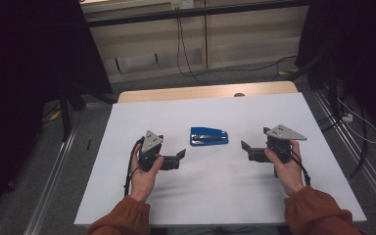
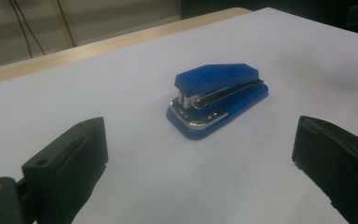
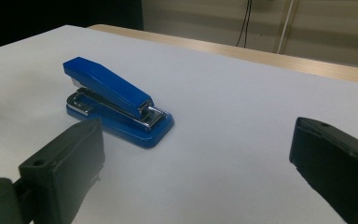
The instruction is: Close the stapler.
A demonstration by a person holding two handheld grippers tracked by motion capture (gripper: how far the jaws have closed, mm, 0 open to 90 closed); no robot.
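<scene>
A blue stapler [image 1: 209, 136] lies flat on the white table [image 1: 215, 196], near its middle. My left gripper [image 1: 180, 154] hovers to its lower left, held by a hand, jaws open with nothing between them. My right gripper [image 1: 245, 147] stands to the stapler's right, also open and empty. In the left gripper view the stapler [image 2: 217, 98] sits ahead between the two black jaws, its hinge end nearer. In the right gripper view the stapler [image 3: 116, 101] lies ahead toward the left jaw, apart from it.
A wooden strip [image 1: 205, 91] runs along the table's far edge. Cables [image 1: 186, 54] hang and trail on the floor behind. Dark stands [image 1: 68, 98] flank the table on both sides. White tabletop surrounds the stapler.
</scene>
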